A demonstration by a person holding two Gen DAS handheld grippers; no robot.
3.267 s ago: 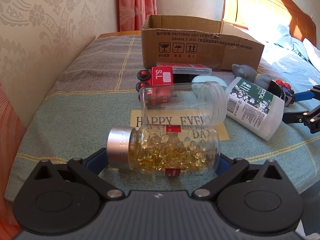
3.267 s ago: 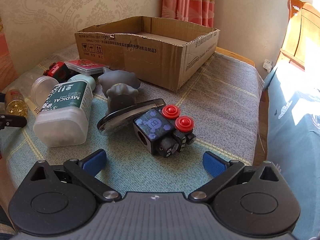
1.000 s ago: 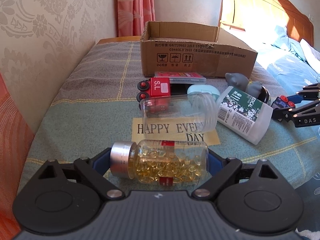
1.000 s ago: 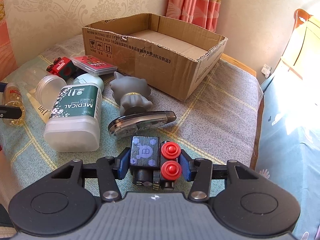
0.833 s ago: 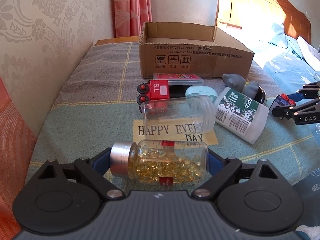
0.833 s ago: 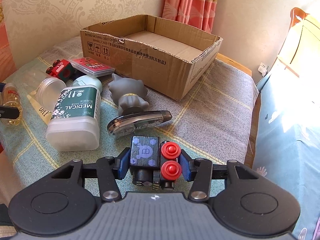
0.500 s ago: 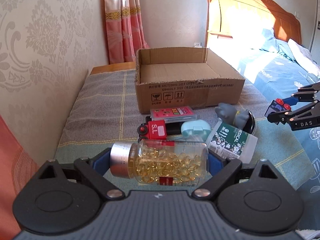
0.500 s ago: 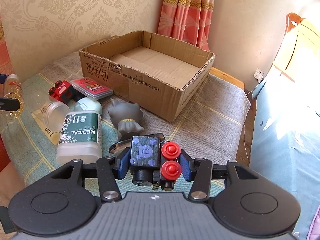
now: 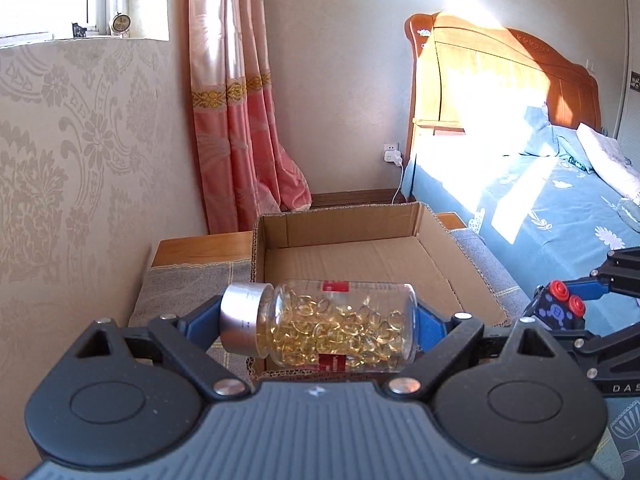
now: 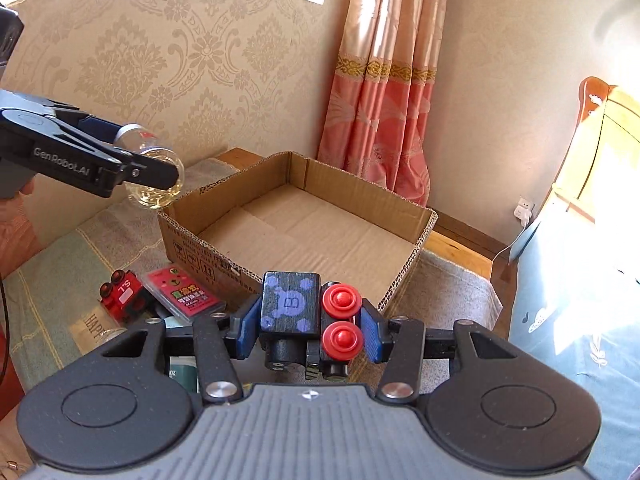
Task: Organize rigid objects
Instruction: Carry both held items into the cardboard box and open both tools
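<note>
Left wrist view, bottom center: left gripper (image 9: 320,326) clamped end-to-end on a pill bottle (image 9: 332,326), one blue pad on the silver cap (image 9: 242,320) at left, the other on the bottle's base at right. Bottle lies sideways, slightly tilted, cap end higher. Held this way probably because it was lying flat when grabbed; end grip stops a round body from rolling out. Bottle is clear plastic, more than half full of yellow gel capsules, red label strips top and bottom. It hangs in the air at frame center, just over the near wall of the cardboard box (image 9: 472,280); looks like a carry toward a drop inside.

Right wrist view, bottom center: right gripper (image 10: 306,330) clamped on a toy block (image 10: 290,306), pads squeezing its left and right sides. Block is black with purple dots and a "B", two red round knobs (image 10: 341,300) on its right part, dark stubs underneath. Also lifted, near the box's front right corner, not yet over the opening. Both hands loaded at once, likely to drop two items in one trip.

Middle of the frame: box open-topped, brown, nothing visible inside, printed marks on the front wall.

Lower left of right view, on the plaid cloth (image 10: 60,264) beside the box: red toy car (image 10: 120,292), red card pack (image 10: 182,292), part of a green-labelled bottle behind the gripper. Still to sort.

Far: pink curtain (image 10: 380,92), patterned wallpaper, wooden headboard (image 9: 500,80) upper right in the left view.
</note>
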